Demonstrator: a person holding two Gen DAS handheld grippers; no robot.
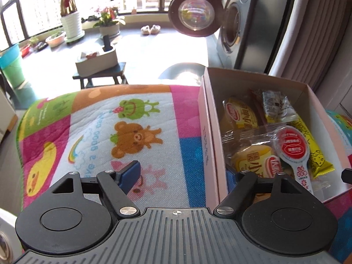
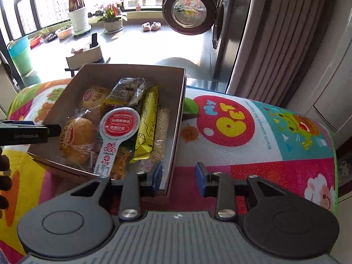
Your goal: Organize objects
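Apparently the sorting is nearing its end: the snacks are all lying inside the cardboard box (image 2: 176,118), and nothing loose is showing on the cartoon-printed mat (image 1: 136,118) around it. In the box are sitting two bread buns in clear wrappers (image 2: 77,138), a red-and-white spoon-shaped packet (image 2: 116,132) lying on top, a yellow snack bar (image 2: 146,127), a grey-and-yellow packet (image 2: 127,92) toward the far wall and a sesame-looking bar (image 2: 161,132) against the right wall.

The left gripper (image 1: 182,171) is straddling the box's left wall, one blue pad outside over the mat and the other inside near the buns, the jaws spread wide and gripping nothing. The right gripper (image 2: 179,175) is straddling the box's near right corner in the same way, jaws parted and empty. I judge what is left is at most squaring or shifting the box, if anything.

Beyond the mat, a small stool carrying a tissue box (image 1: 96,61) is standing on the sunlit floor, potted plants (image 1: 70,19) are lining the window, and a washer with its round door (image 1: 193,13) swung open is standing at right beside a curtain (image 2: 275,44). None of it is crowding the box.
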